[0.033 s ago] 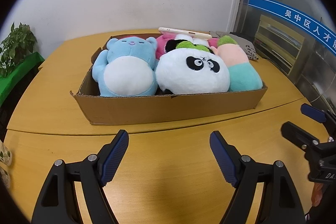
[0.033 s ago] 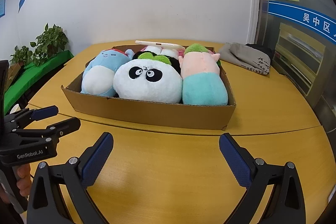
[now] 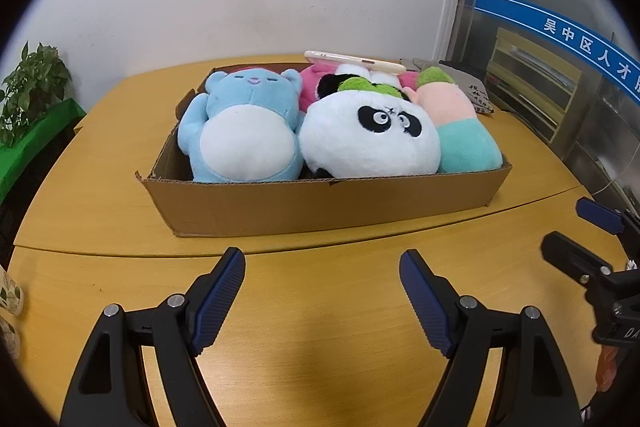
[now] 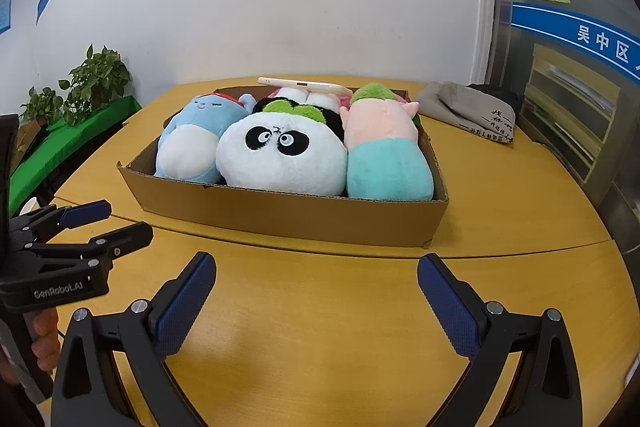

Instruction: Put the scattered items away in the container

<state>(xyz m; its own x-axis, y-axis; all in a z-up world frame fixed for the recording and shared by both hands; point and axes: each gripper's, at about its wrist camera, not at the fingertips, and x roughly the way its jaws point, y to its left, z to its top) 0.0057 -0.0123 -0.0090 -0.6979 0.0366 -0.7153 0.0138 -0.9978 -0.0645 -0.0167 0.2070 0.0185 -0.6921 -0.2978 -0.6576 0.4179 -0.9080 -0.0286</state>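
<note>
Already the plush toys are lying packed in the box (image 3: 320, 203), straight ahead of both claws: blue bear (image 3: 244, 131), panda (image 3: 372, 135) and pink-teal doll (image 3: 460, 131) side by side. Left claw (image 3: 322, 291) and right claw (image 4: 316, 291) are hovering over bare worktop (image 3: 320, 347), jaws wide apart, holding nothing; neither is clearly nearer.

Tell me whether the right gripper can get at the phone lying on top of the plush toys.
Probably yes: the right gripper is open and empty, and the phone lies exposed on top, though the panda plush stands between, so reach over.
</note>
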